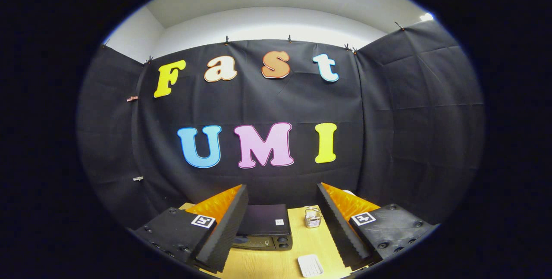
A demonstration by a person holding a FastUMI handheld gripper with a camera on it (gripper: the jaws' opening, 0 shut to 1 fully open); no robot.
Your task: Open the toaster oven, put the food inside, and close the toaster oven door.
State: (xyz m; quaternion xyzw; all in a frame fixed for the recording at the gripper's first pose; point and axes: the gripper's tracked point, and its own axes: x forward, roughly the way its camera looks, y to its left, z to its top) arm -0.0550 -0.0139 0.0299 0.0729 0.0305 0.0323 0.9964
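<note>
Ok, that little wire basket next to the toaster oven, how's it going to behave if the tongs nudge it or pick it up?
The wire basket looks like thin open mesh, so it is probably light and would slide on the smooth wooden table rather than resist. It stands fairly tall for its footprint, so a high push might tip it. The open tongs sit well short of it, beside the toaster oven.

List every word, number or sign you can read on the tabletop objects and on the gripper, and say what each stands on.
None can be read.
Toaster oven: the small white sticker on its top is too small to read.
Gripper, open with nothing between its fingers: each finger carries a square black-and-white marker, a pattern and not words.
Wire basket and white ridged item: no writing visible.
</note>
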